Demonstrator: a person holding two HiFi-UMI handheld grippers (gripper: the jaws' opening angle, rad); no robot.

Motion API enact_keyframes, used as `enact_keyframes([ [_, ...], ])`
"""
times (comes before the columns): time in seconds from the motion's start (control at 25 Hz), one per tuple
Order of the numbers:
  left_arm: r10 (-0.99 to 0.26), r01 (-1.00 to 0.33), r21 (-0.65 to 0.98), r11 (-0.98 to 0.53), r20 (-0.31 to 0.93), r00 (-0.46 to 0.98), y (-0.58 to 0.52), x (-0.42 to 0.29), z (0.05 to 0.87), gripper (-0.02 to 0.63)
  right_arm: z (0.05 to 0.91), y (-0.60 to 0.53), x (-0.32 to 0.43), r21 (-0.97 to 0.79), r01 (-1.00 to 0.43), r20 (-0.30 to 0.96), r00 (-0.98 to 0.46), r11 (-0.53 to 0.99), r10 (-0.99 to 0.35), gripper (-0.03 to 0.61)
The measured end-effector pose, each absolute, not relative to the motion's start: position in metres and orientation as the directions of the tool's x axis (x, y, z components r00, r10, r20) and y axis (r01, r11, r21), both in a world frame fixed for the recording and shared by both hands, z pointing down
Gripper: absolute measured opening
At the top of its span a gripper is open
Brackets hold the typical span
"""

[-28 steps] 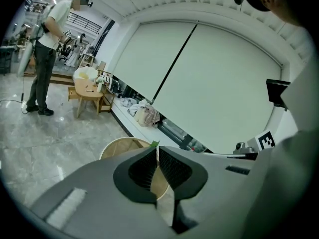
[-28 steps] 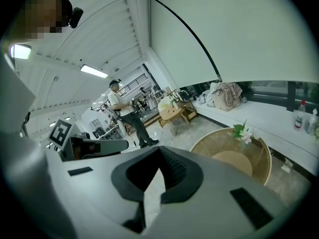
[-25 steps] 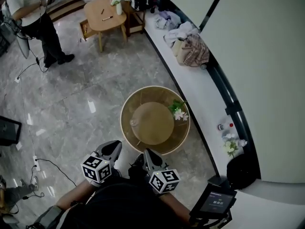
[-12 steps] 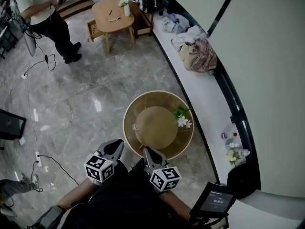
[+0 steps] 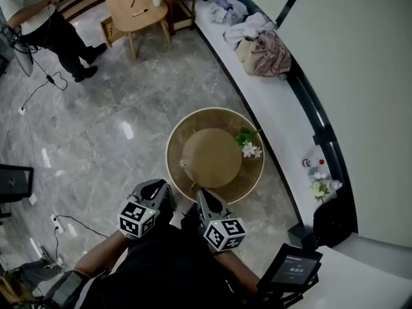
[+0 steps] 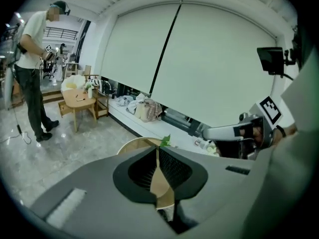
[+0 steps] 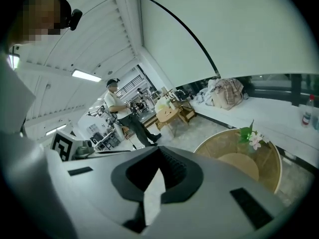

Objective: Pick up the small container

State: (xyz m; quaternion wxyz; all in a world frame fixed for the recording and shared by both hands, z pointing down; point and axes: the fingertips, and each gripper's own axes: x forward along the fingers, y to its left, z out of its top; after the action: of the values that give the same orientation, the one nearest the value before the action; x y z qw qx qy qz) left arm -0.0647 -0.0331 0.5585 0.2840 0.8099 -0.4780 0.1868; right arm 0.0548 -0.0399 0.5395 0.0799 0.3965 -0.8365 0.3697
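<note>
One round woven rattan surface (image 5: 177, 132) with a raised rim stands on the grey marble floor (image 5: 96, 127). It carries one small clear container (image 5: 185, 163) at the left edge of its flat tan top, and one sprig of green leaves with white flowers (image 5: 248, 148) on the right side. There are two grippers, each with one black-and-white marker cube. The left gripper (image 5: 159, 188) and the right gripper (image 5: 203, 198) are held side by side close to the person's body, forearms coming up from below, noses pointing toward the near rim of the surface. Neither reaches the container; both are apart from it. Each gripper is clenched with nothing in it, the jaw tips meeting in its own view. Farther off is one low round wooden table (image 5: 132, 8) and one standing person in a white top (image 5: 35, 15). Along the white window ledge (image 5: 270, 102) lie a heap of clothes and bags (image 5: 257, 40) and one small red-capped bottle (image 5: 314, 163).
</note>
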Motion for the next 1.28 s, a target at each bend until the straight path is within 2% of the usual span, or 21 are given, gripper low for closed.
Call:
enact_keyframes([
  [0.2, -0.657, -0.889, 0.214, -0.404, 0.609, 0.445, -0.063, -0.084, 0.606, 0.015, 0.570, -0.052, 0.065, -0.535, -0.767, 0.466, -0.618, 0.354, -0.634, -0.003],
  [0.44, -0.583, -0.832, 0.140, -0.536, 0.651, 0.485, -0.077, -0.075, 0.684, 0.017, 0.630, -0.052, 0.079, -0.513, -0.820, 0.540, -0.539, 0.256, -0.646, -0.003],
  [0.68, -0.514, -0.812, 0.159, -0.562, 0.701, 0.494, -0.097, -0.063, 0.759, 0.021, 0.678, -0.057, 0.086, -0.515, -0.833, 0.578, -0.513, 0.204, -0.635, -0.003],
  [1.0, -0.541, -0.772, 0.128, -0.622, 0.643, 0.542, -0.115, -0.038, 0.810, 0.026, 0.728, -0.059, 0.104, -0.522, -0.843, 0.611, -0.476, 0.129, -0.633, -0.003],
  [1.08, -0.535, -0.761, 0.124, -0.637, 0.639, 0.552, -0.115, -0.033, 0.823, 0.048, 0.734, -0.058, 0.105, -0.530, -0.840, 0.614, -0.473, 0.114, -0.632, -0.003],
  [1.28, -0.495, -0.754, 0.093, -0.650, 0.701, 0.514, -0.115, -0.027, 0.869, 0.159, 0.747, -0.056, 0.109, -0.547, -0.832, 0.620, -0.475, 0.089, -0.624, -0.003],
])
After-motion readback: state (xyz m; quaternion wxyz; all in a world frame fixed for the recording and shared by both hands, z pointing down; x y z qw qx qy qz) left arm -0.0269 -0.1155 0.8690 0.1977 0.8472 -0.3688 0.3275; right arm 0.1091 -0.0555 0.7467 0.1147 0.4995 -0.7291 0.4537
